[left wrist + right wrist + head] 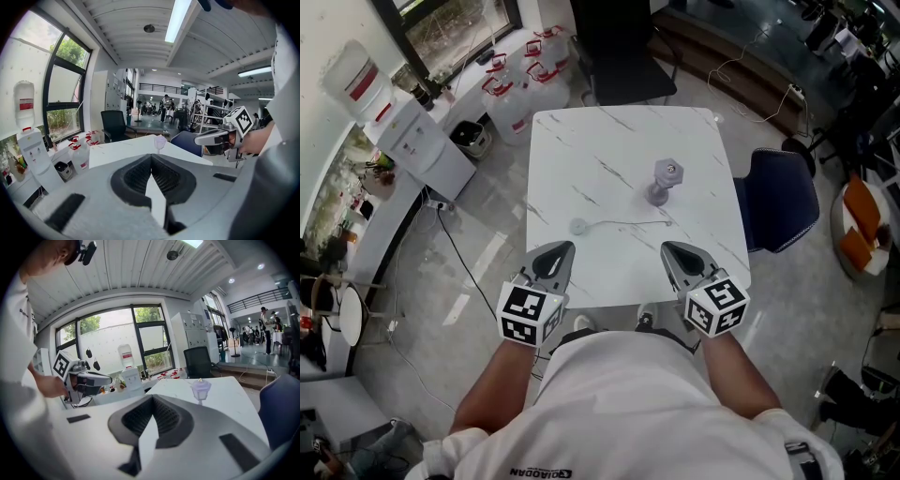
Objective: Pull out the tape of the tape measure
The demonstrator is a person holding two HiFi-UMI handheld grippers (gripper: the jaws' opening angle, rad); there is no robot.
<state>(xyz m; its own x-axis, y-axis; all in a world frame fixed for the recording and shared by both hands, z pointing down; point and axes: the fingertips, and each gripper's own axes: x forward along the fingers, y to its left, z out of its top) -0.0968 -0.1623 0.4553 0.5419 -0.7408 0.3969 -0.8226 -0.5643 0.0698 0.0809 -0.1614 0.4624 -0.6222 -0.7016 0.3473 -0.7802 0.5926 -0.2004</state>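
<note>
Nothing is gripped yet: left claw [566, 247] and right claw [667, 247], both pressed together, hover at the near edge of the bench [619, 141], short of the round tape measure [577, 226], so next one must spread and reach it.

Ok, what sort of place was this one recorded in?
Probably an open office or lab workspace: a water dispenser by the window, a black office chair behind the white table, and spare water jugs on the floor.
</note>
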